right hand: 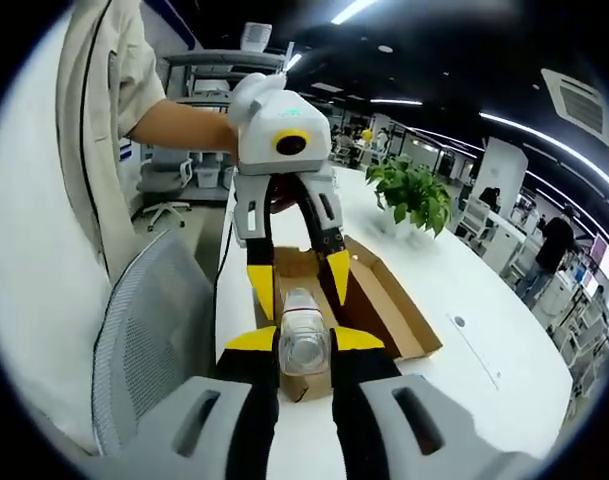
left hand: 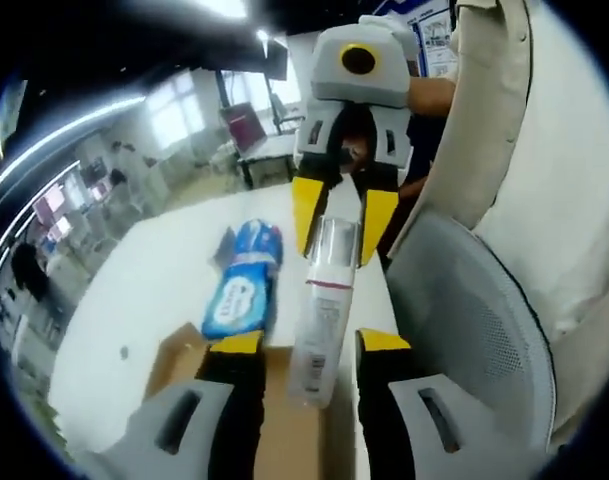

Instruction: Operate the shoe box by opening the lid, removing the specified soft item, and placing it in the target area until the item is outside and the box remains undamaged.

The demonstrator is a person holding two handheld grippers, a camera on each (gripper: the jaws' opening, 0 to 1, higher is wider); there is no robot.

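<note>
A clear plastic bottle (left hand: 319, 330) with a white label hangs in the air above the open cardboard shoe box (left hand: 284, 420). My right gripper (right hand: 304, 340) is shut on one end of the bottle (right hand: 304, 352); in the left gripper view it (left hand: 336, 255) comes in from the top. My left gripper (left hand: 309, 342) is open, its jaws standing wide on either side of the bottle's other end without touching it. In the right gripper view the left gripper (right hand: 302, 305) faces me over the box (right hand: 389, 295).
A blue pack of wipes (left hand: 246, 280) lies on the white table (left hand: 154, 300) beyond the box. A grey mesh chair (left hand: 484, 330) stands at the table's edge beside a person in a beige shirt (right hand: 94, 120). A potted plant (right hand: 414, 195) sits farther along the table.
</note>
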